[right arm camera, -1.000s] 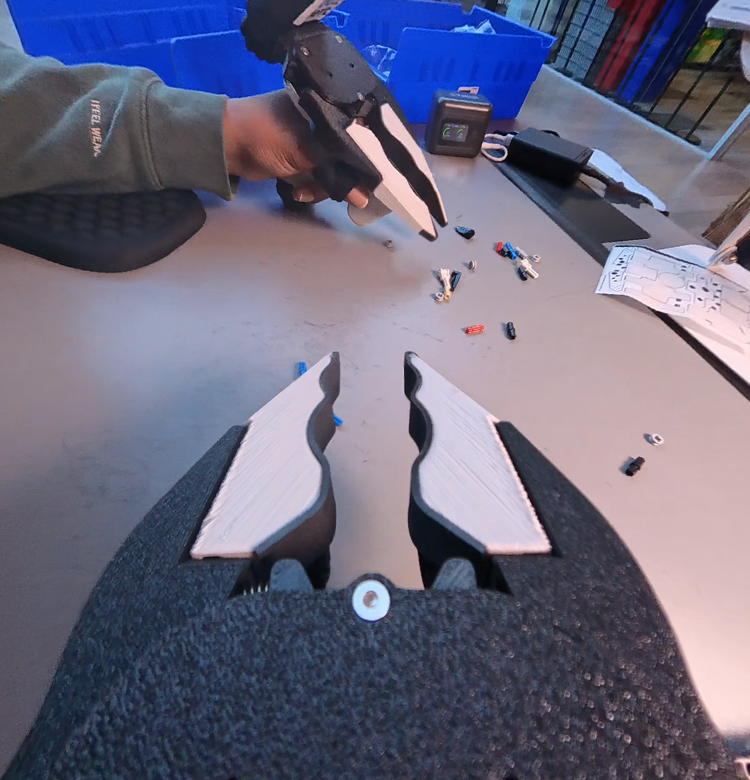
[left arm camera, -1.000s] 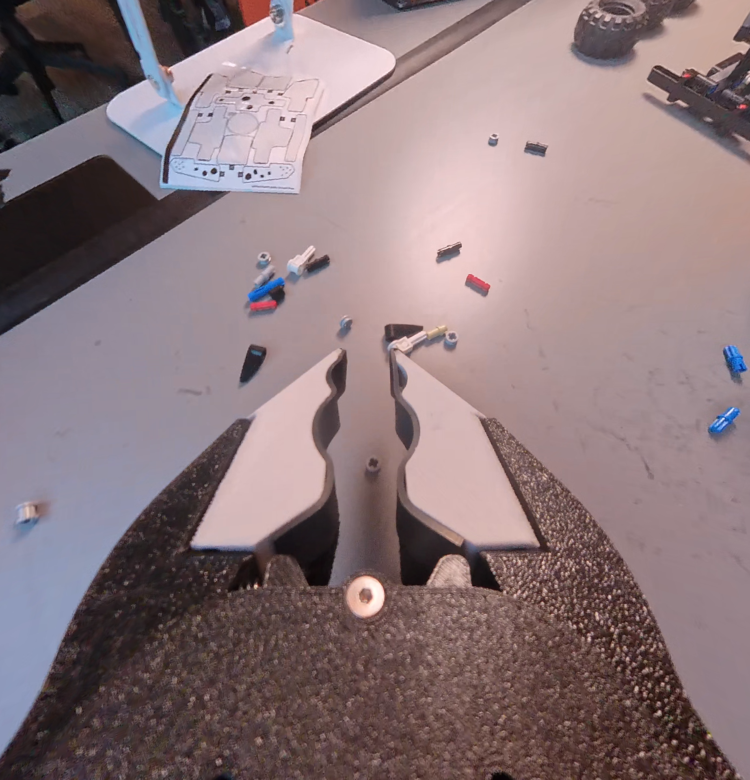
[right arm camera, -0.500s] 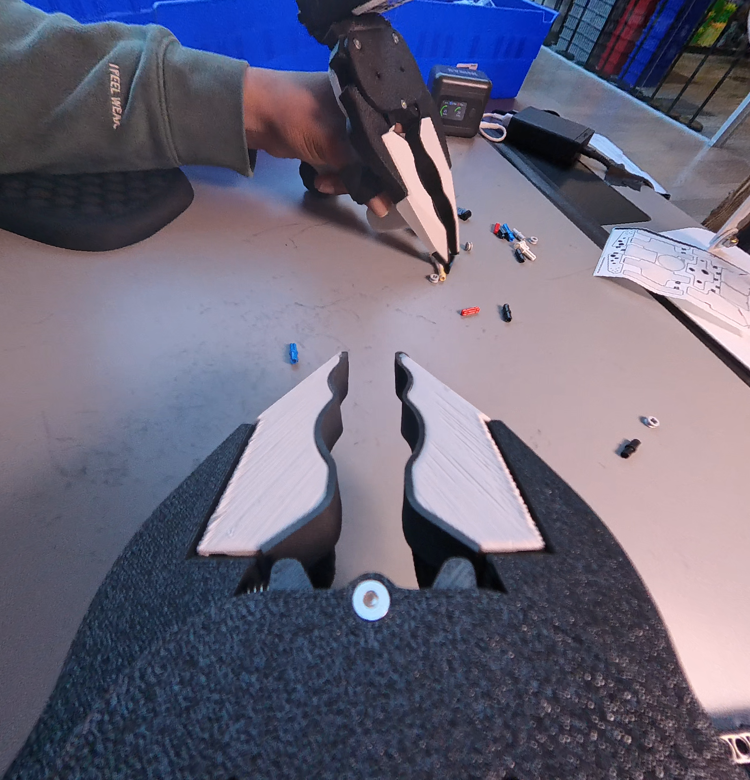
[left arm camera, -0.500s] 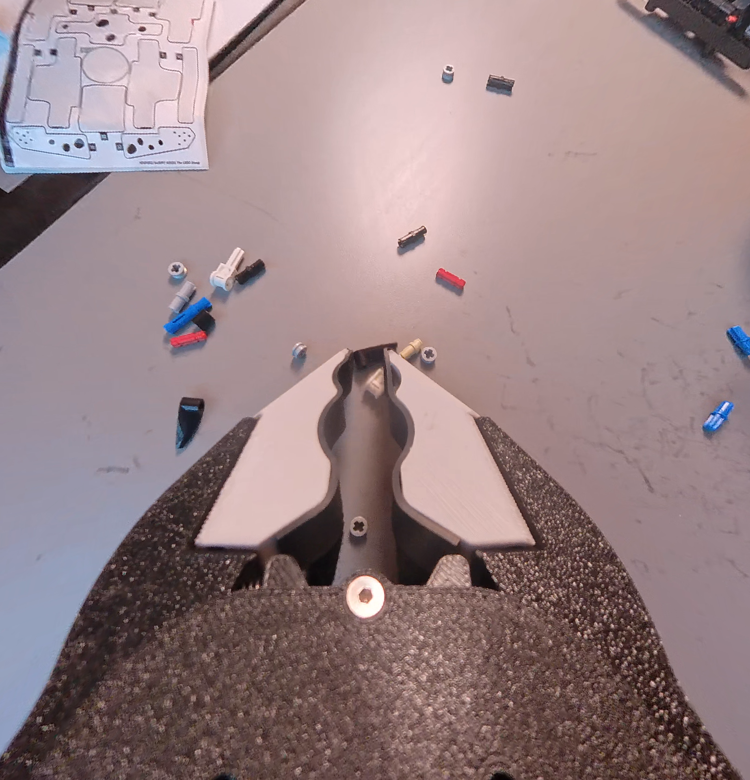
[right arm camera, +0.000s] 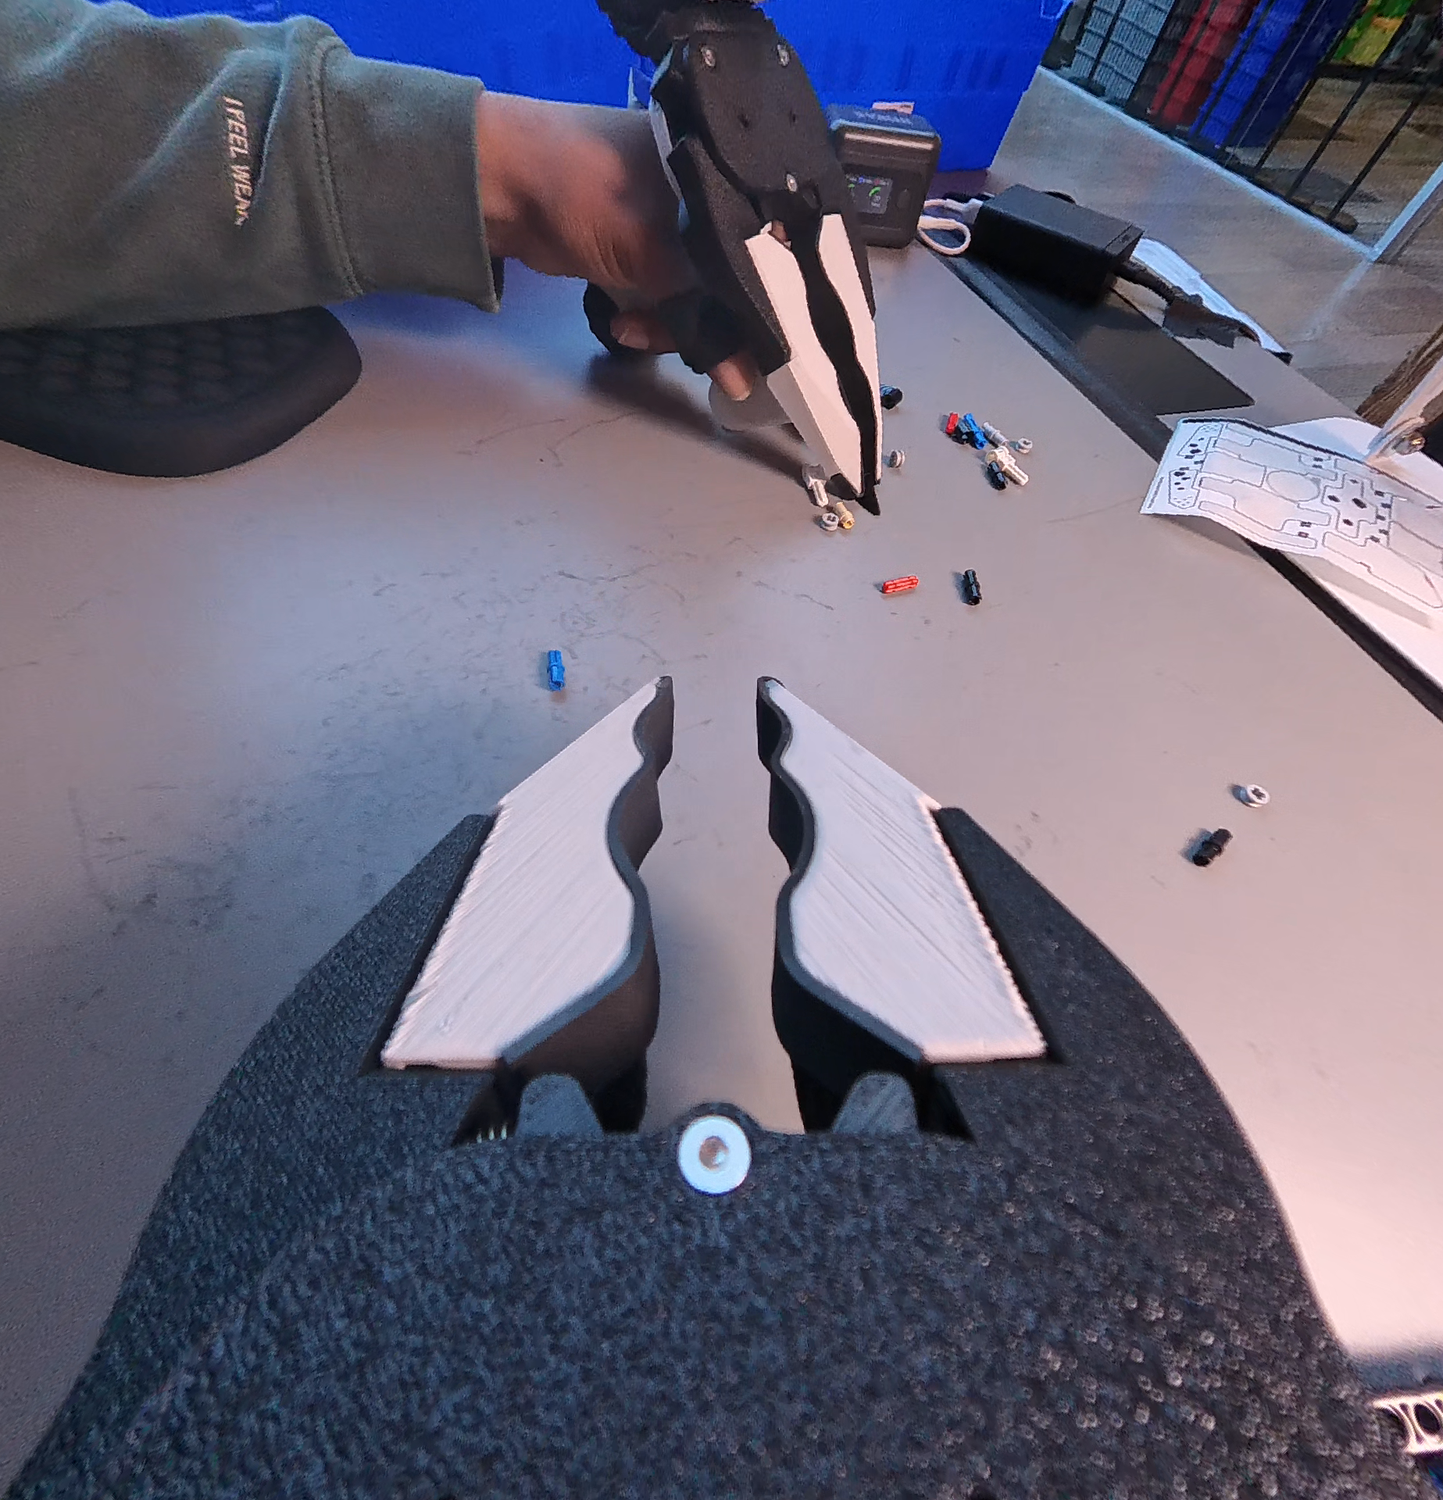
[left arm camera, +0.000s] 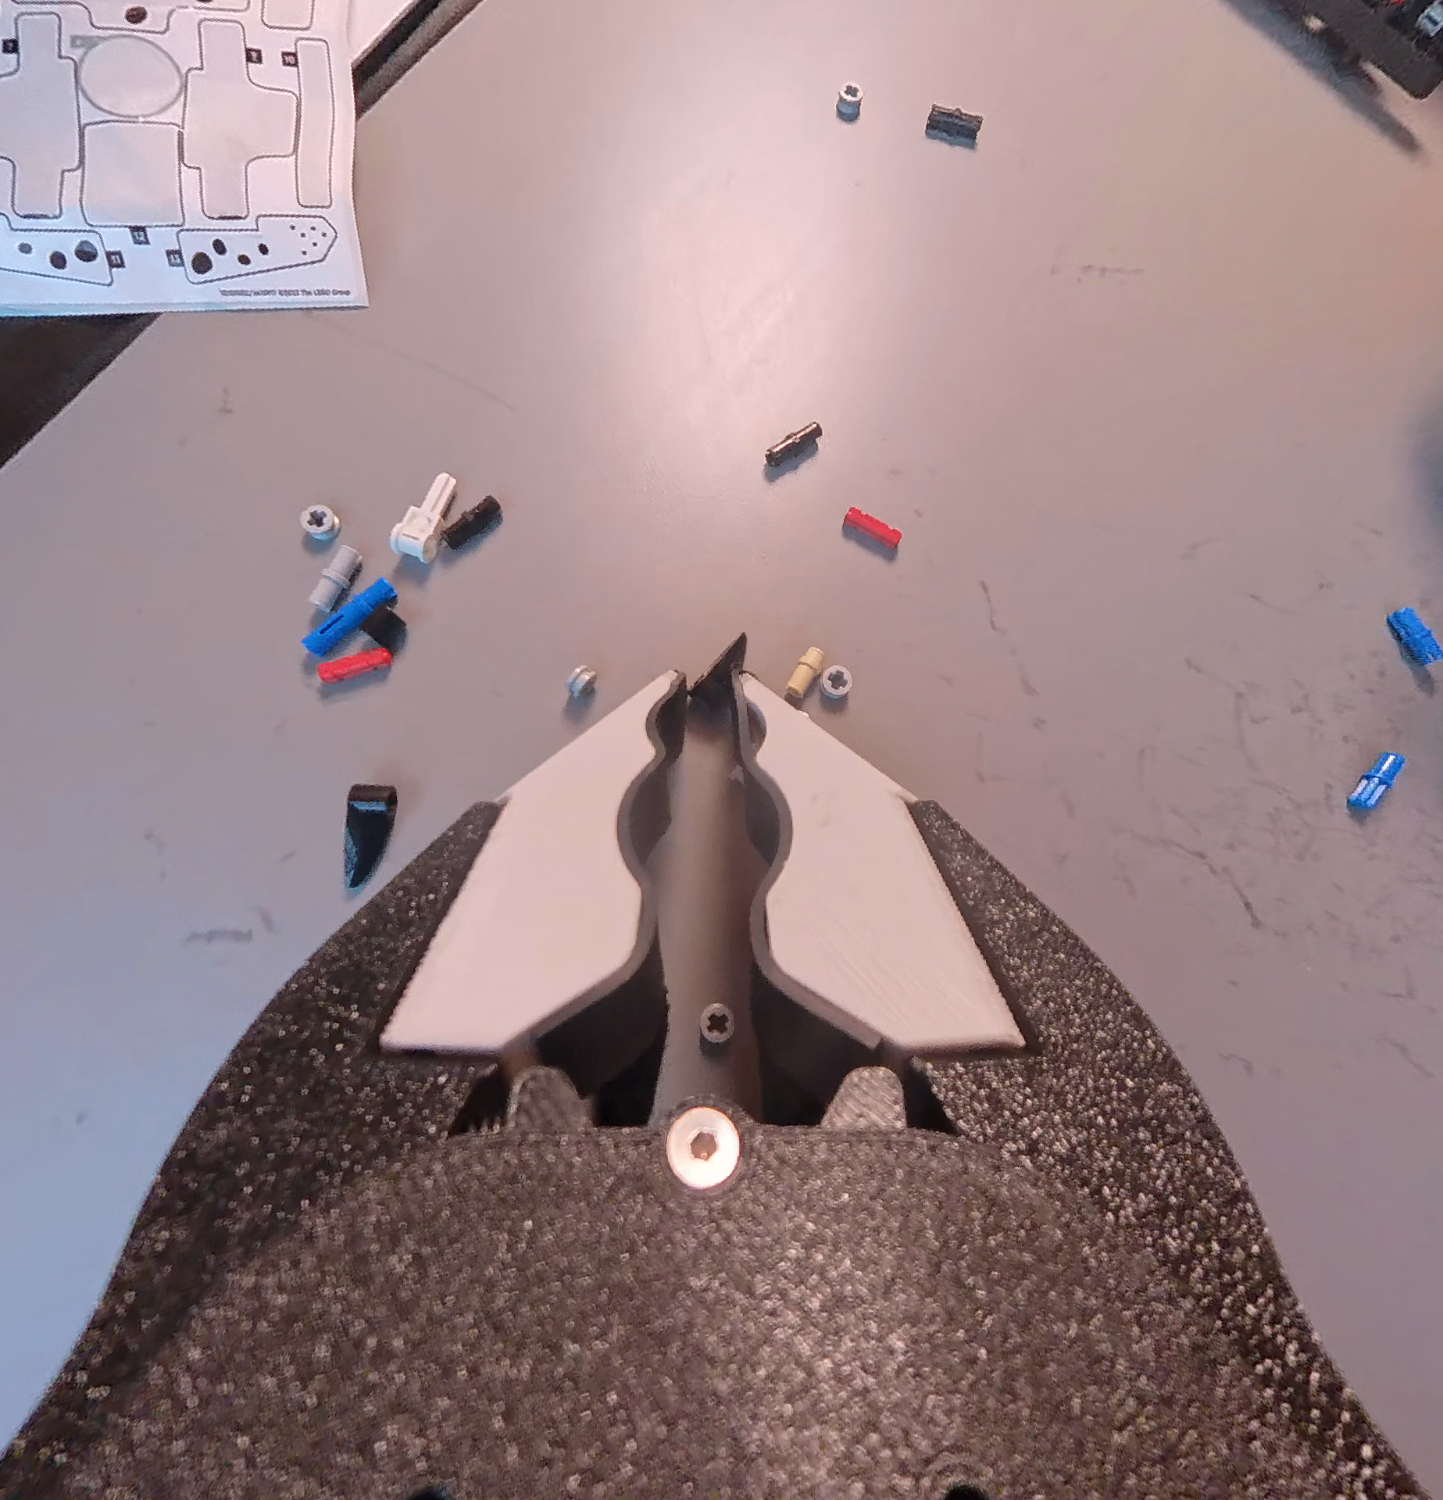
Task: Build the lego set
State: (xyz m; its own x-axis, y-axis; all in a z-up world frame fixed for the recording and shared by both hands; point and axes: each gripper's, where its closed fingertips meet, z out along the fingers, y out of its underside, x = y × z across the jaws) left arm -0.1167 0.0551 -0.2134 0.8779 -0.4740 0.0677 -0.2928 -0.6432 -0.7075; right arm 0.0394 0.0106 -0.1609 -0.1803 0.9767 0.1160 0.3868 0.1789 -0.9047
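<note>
Down in the left wrist view, the left gripper [left arm camera: 708, 686] has its fingertips pinched on a small black wedge piece [left arm camera: 722, 670], whose point sticks out past the tips above the grey table [left arm camera: 1107, 325]. Just right of the tips lie a tan pin [left arm camera: 805, 670] and a grey bush [left arm camera: 836, 680]; a red pin [left arm camera: 871, 528] rests farther off, and a second black wedge [left arm camera: 367, 828] lies to the left. A printed sheet [left arm camera: 150, 146] sits at the table's far left corner.

From the right wrist view, the right gripper [right arm camera: 714, 690] hovers over bare table with its jaws apart and nothing between them. A blue pin [right arm camera: 555, 670] lies near its left fingertip. Beyond, a person's hand [right arm camera: 588, 211] tilts the left gripper [right arm camera: 864, 495] down, tips at the tabletop among the loose pieces.
</note>
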